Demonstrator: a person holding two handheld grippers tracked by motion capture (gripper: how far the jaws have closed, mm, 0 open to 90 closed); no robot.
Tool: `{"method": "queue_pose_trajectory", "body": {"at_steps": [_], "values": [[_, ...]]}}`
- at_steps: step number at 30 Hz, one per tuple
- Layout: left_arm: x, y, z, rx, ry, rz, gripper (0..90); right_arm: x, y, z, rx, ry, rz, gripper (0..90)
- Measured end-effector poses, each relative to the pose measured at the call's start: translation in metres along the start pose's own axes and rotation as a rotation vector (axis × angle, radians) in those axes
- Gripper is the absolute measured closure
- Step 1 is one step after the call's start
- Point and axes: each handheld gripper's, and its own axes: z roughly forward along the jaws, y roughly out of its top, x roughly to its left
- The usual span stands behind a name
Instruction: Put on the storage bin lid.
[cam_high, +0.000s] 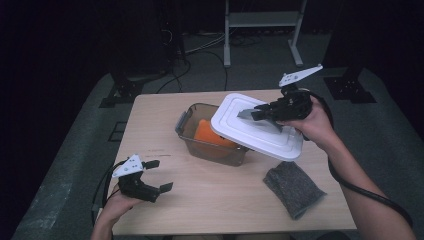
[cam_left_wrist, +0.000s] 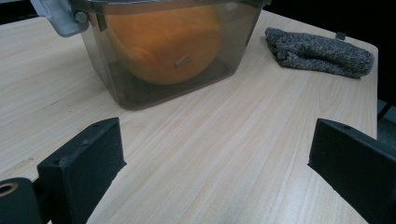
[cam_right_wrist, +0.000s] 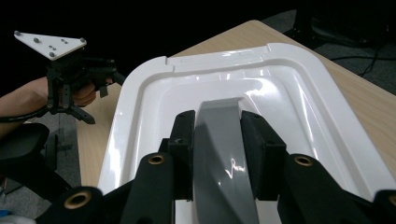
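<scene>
A pale wood-grain tabletop (cam_high: 165, 125) takes up the middle of the high view, standing on grey carpet. Near the centre of the frame a smoky clear box (cam_high: 200, 145) sits on it, with an orange thing (cam_high: 204, 132) inside and a grey latch at its left end. A folded grey cloth (cam_high: 293, 187) lies flat at the lower right, well apart from the box. In the left gripper view the box is at upper centre and the cloth at upper right.
</scene>
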Motion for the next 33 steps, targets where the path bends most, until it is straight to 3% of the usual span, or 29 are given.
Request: {"method": "queue_pose_trajectory", "body": {"at_steps": [33], "values": [[0.0,0.001,0.0,-0.004,-0.008,0.003,2.5,-0.002,0.027,0.055,0.03,0.062,-0.033,65.7]]}}
